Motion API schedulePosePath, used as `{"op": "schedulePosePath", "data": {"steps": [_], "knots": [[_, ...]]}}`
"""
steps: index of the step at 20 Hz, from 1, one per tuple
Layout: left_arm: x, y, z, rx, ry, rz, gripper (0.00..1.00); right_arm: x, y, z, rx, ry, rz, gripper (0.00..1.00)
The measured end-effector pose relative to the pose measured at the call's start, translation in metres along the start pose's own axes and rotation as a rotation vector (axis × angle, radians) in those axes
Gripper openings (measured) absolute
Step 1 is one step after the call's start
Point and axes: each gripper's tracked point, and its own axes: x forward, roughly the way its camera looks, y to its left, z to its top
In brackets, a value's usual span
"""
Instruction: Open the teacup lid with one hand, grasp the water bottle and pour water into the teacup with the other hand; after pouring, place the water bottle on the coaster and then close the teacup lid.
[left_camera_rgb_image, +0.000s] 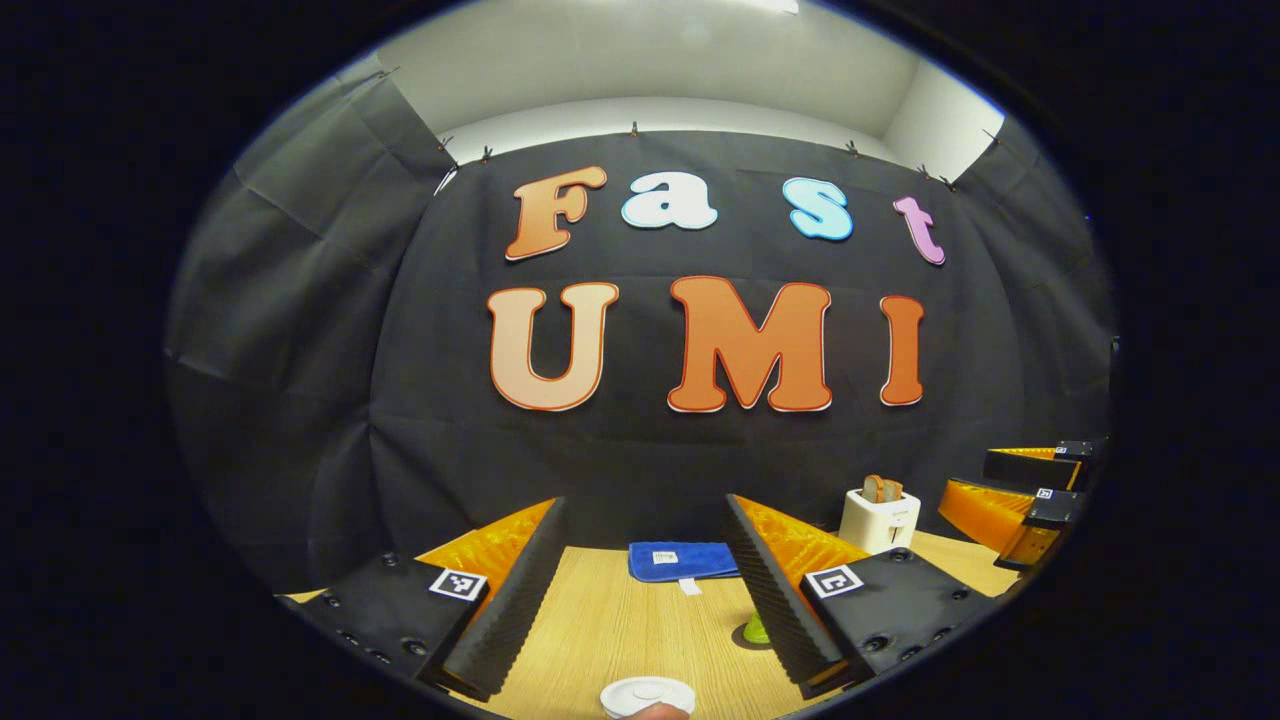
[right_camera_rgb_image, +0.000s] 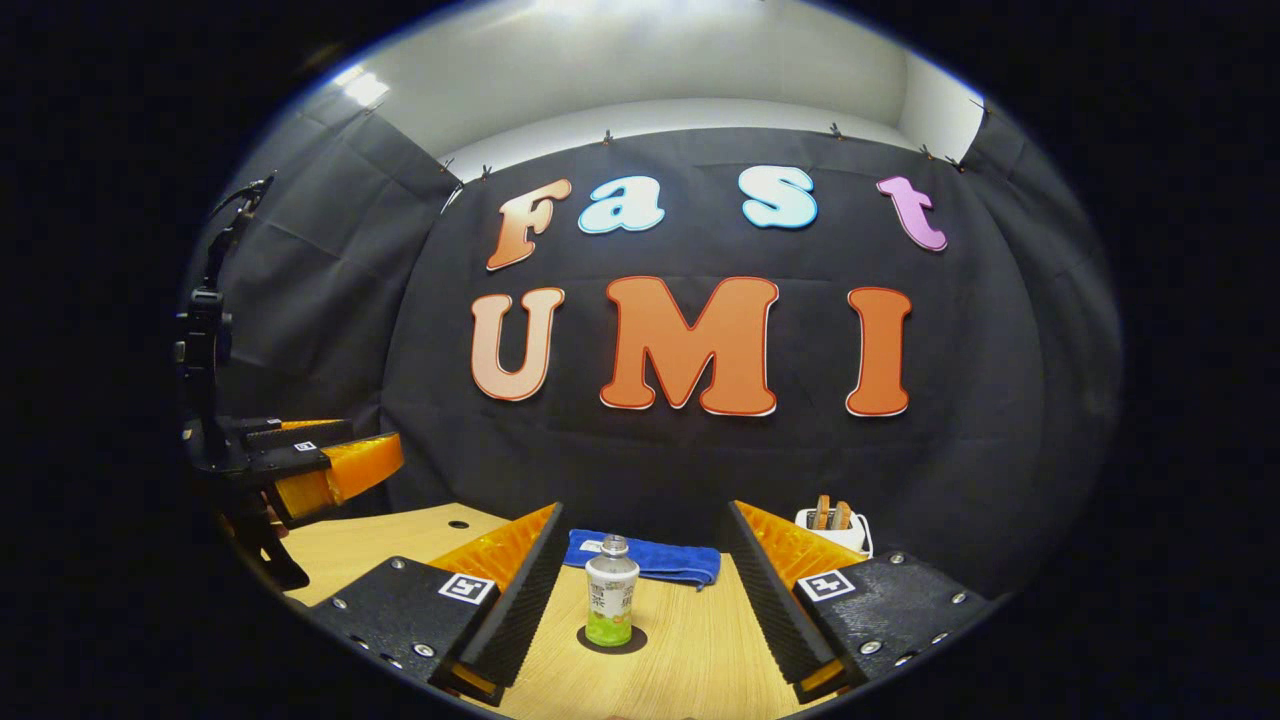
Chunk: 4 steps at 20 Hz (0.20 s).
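Black cloth walled the booth on three sides, and a pale wooden worktop (right_camera_rgb_image: 690, 650) ran across the bottom of both views. At the back of the worktop lay a folded blue towel (right_camera_rgb_image: 650, 558), with a white toaster (left_camera_rgb_image: 880, 518) holding bread slices off to the right. In the right gripper view, the right gripper (right_camera_rgb_image: 640, 610) was lined up straight at the water bottle (right_camera_rgb_image: 611, 600), its jaws spread wide on either side of the bottle but well short of it, apparently so it could slide in for a grasp. The bottle stood upright on a dark round coaster (right_camera_rgb_image: 612, 640), a little green liquid in its base and its cap seemingly on. In the left gripper view, the left gripper (left_camera_rgb_image: 645, 600) hung with its jaws also wide apart above the teacup lid (left_camera_rgb_image: 647, 695), a white disc at the bottom edge, probably placed there to come down on the lid. Whether a cup sat beneath it could not be made out. A small green object (left_camera_rgb_image: 755, 630) peeked from behind the right-hand finger.
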Motion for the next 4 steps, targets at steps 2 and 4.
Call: {"op": "schedulePosePath", "data": {"steps": [2,4], "knots": [[0.0017,0.0028,-0.0039,-0.012,0.004,0.004,0.99,-0.0003,-0.0005,-0.008,-0.008,0.018,-0.005,0.94],[0.0022,0.006,-0.0062,-0.008,0.007,0.014,1.0,-0.0001,0.001,-0.0122,-0.009,0.03,-0.004,0.94]]}}
